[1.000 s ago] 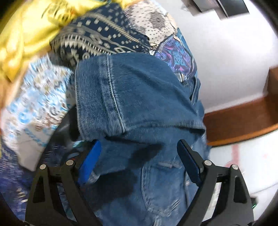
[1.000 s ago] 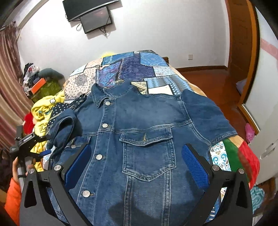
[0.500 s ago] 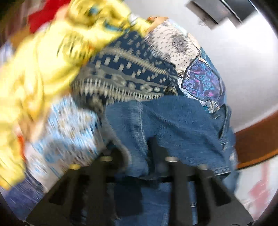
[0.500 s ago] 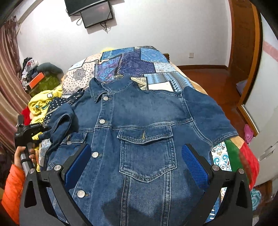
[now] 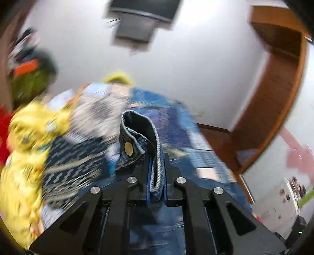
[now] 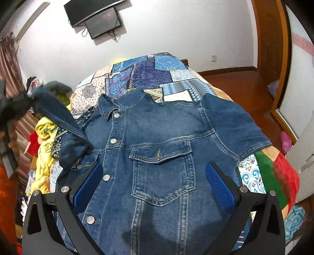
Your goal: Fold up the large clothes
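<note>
A blue denim jacket (image 6: 157, 149) lies front up, buttoned, on the patchwork bed. My right gripper (image 6: 154, 180) is open and empty, hovering above the jacket's chest pocket. My left gripper (image 5: 157, 176) is shut on the jacket's sleeve cuff (image 5: 137, 141), whose brass snap button shows. In the right wrist view the left gripper (image 6: 11, 109) holds that sleeve (image 6: 58, 119) lifted up and out at the jacket's left side. The other sleeve (image 6: 235, 125) lies flat on the right.
A pile of yellow and patterned clothes (image 6: 45, 145) lies at the bed's left edge. The patchwork bedspread (image 6: 153, 72) extends behind the jacket. A wall screen (image 6: 98, 17) hangs at the back. Wooden floor and a door frame (image 6: 270, 49) are on the right.
My left gripper closed on the sleeve cuff and raised it up and away from the bed. The right gripper stayed open over the jacket, drawing slightly closer.
</note>
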The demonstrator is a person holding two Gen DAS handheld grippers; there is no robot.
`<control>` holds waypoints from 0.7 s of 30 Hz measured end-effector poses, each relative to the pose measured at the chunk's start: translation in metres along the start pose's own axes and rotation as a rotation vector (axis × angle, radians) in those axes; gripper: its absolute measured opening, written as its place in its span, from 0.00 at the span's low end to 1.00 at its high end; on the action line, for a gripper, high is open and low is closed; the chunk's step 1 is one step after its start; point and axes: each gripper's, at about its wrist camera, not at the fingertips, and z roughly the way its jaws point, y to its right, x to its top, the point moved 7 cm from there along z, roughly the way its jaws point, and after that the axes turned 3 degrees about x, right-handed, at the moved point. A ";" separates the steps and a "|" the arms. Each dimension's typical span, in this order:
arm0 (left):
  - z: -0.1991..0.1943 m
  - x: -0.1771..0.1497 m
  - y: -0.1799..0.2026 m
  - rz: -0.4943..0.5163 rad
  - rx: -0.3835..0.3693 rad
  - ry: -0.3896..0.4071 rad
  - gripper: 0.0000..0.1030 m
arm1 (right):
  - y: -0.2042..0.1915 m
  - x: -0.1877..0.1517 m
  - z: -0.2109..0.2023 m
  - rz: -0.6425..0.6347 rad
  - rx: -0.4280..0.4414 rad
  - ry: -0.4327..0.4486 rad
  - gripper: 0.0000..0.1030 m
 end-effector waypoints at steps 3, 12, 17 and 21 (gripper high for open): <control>0.011 0.007 0.061 0.091 -0.071 -0.007 0.07 | 0.010 0.003 -0.006 0.028 0.006 0.010 1.00; 0.087 -0.056 0.185 0.180 -0.242 -0.226 0.05 | 0.047 0.010 -0.026 0.065 -0.058 0.057 1.00; 0.125 -0.128 0.221 0.214 -0.291 -0.404 0.05 | 0.065 0.007 -0.031 0.038 -0.118 0.045 1.00; 0.135 -0.175 0.242 0.218 -0.321 -0.516 0.05 | 0.084 0.001 -0.028 0.054 -0.152 0.014 1.00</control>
